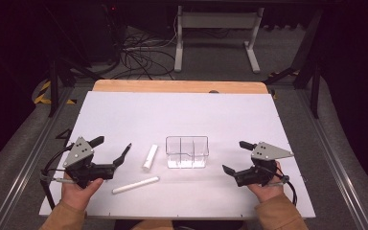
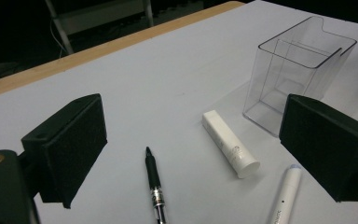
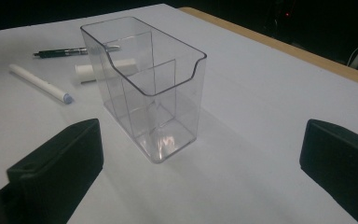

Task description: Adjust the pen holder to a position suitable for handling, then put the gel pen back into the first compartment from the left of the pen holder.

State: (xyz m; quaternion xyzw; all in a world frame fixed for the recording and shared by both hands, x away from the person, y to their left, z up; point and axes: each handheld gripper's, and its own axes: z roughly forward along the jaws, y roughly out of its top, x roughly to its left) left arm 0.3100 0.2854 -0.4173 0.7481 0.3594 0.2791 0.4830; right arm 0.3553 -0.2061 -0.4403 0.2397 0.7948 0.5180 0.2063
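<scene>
On the table (image 1: 124,115) in front of me lies a white sheet, with a strip of bare wood along its far edge. Behind it the room is dark: grey floor, a tangle of cables (image 1: 139,57) and the white legs of a second desk (image 1: 215,38).

Near the middle of the sheet stands a clear plastic box (image 1: 187,152), upright, open at the top, split by inner walls into compartments. To its left, close but apart, lies a short white tube (image 1: 150,156), its long axis running away from me and leaning slightly right. Nearer me lies a white marker (image 1: 136,185), almost crosswise, its right end a little farther away. A black pen (image 2: 154,182) lies left of the tube, tip pointing away in the left gripper view.

My left gripper (image 1: 113,150) has its jaws wide apart, nothing between them, pointing towards the pen and tube. My right gripper (image 1: 235,156) is also spread wide and empty, facing the box from the right, not touching it.
</scene>
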